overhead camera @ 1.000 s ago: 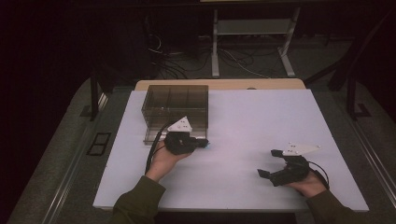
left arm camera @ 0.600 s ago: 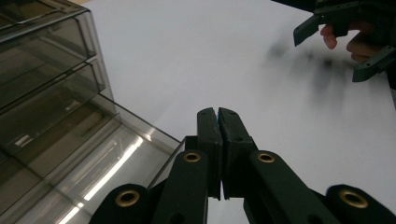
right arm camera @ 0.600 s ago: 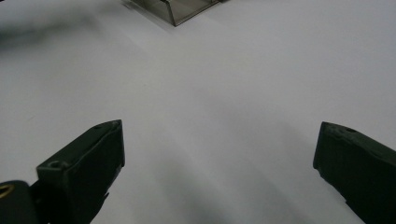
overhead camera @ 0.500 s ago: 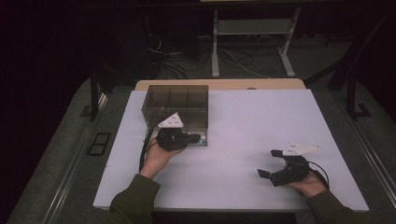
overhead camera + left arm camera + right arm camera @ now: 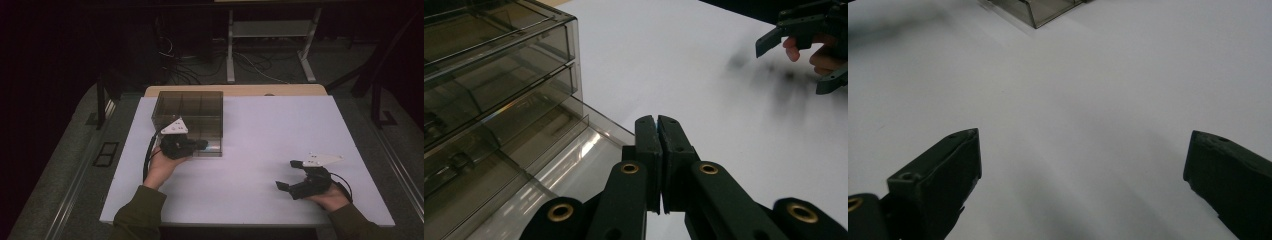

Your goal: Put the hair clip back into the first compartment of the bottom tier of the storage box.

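A smoky clear plastic drawer unit stands at the table's far left. Its bottom drawer sticks out a little toward me. My left gripper lies at the unit's front, and its jaws are shut with nothing visible between them. In the left gripper view the shut tips hover just above the protruding drawer's front edge. My right gripper rests near the front right of the table, open and empty. Its two fingers stand wide apart over bare white table, with the unit's corner far ahead.
The white table top spreads wide between the two grippers. The other hand's open gripper appears at the top right of the left gripper view. Beyond the table's far edge are a dark floor, cables and a metal stand.
My left gripper has slid a little to the left along the front of the drawer unit, still shut. The right gripper has stayed put and open.
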Action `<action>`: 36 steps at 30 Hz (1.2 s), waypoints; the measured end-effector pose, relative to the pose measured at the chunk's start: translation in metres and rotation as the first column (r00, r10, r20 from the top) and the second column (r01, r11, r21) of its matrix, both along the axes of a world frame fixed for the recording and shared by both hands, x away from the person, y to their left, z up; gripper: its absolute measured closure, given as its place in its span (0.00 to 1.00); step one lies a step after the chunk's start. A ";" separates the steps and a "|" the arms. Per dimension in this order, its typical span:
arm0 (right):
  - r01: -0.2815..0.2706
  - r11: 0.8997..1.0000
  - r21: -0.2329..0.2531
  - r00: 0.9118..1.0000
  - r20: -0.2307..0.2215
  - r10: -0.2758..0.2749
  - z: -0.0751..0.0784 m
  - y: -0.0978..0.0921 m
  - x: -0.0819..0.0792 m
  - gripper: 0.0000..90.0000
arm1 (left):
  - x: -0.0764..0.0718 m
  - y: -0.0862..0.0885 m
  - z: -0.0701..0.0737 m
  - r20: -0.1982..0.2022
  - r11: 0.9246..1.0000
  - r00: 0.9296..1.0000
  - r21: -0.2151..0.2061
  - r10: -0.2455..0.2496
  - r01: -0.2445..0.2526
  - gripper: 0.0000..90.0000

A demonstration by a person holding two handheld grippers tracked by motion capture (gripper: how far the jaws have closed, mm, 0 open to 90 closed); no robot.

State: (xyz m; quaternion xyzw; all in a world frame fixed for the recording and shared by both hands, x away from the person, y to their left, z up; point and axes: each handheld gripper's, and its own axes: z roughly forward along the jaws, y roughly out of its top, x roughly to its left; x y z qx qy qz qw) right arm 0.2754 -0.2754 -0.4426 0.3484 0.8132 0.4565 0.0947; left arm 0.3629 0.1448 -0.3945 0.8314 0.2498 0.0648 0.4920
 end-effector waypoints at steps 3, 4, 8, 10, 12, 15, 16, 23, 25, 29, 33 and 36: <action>0.000 1.000 0.000 1.000 0.000 0.000 0.000 0.000 0.000 0.02 | 0.001 0.003 0.000 0.004 1.000 1.000 -0.006 0.011 -0.011 0.97; 0.000 1.000 0.000 1.000 0.000 0.000 0.000 0.000 0.000 0.02 | 0.001 0.004 0.001 0.004 1.000 1.000 -0.005 0.013 -0.013 0.97; 0.000 1.000 0.000 1.000 0.001 0.000 0.000 0.000 0.000 0.02 | 0.002 0.008 0.001 0.005 1.000 1.000 -0.009 0.023 -0.023 0.97; 0.001 1.000 0.000 1.000 0.000 -0.001 0.000 0.000 0.000 0.02 | 0.002 0.010 0.001 0.005 1.000 1.000 -0.004 0.027 -0.027 0.97; 0.001 1.000 0.000 1.000 0.001 -0.001 0.000 0.000 0.000 0.02 | 0.003 0.012 0.001 0.007 0.999 0.999 -0.009 0.034 -0.034 0.97; 0.001 1.000 0.000 1.000 0.000 -0.001 0.000 0.000 0.000 0.02 | 0.003 0.015 0.002 0.013 0.999 0.999 -0.003 0.044 -0.044 0.97; 0.001 1.000 0.000 1.000 0.000 -0.001 0.000 0.000 0.000 0.02 | 0.003 0.016 0.002 0.014 0.999 0.999 0.001 0.047 -0.047 0.97; 0.001 1.000 0.000 1.000 0.000 -0.001 0.000 0.000 0.000 0.02 | 0.005 0.025 0.003 0.022 0.997 0.997 0.005 0.077 -0.077 0.97; 0.002 1.000 0.000 1.000 0.001 -0.002 0.000 0.000 0.000 0.02 | 0.006 0.028 0.004 0.027 0.996 0.996 0.011 0.085 -0.085 0.97; 0.001 1.000 0.000 1.000 0.001 -0.001 0.000 0.000 0.000 0.02 | 0.007 0.035 0.004 0.032 0.994 0.994 0.015 0.107 -0.107 0.97; -0.001 1.000 -0.002 1.000 0.000 0.001 0.000 0.000 0.000 0.02 | 0.008 0.042 0.004 0.038 0.992 0.991 0.020 0.127 -0.127 0.97; -0.002 1.000 -0.002 1.000 0.001 0.002 0.000 0.000 0.000 0.02 | 0.009 0.049 0.004 0.042 0.989 0.988 0.024 0.147 -0.148 0.97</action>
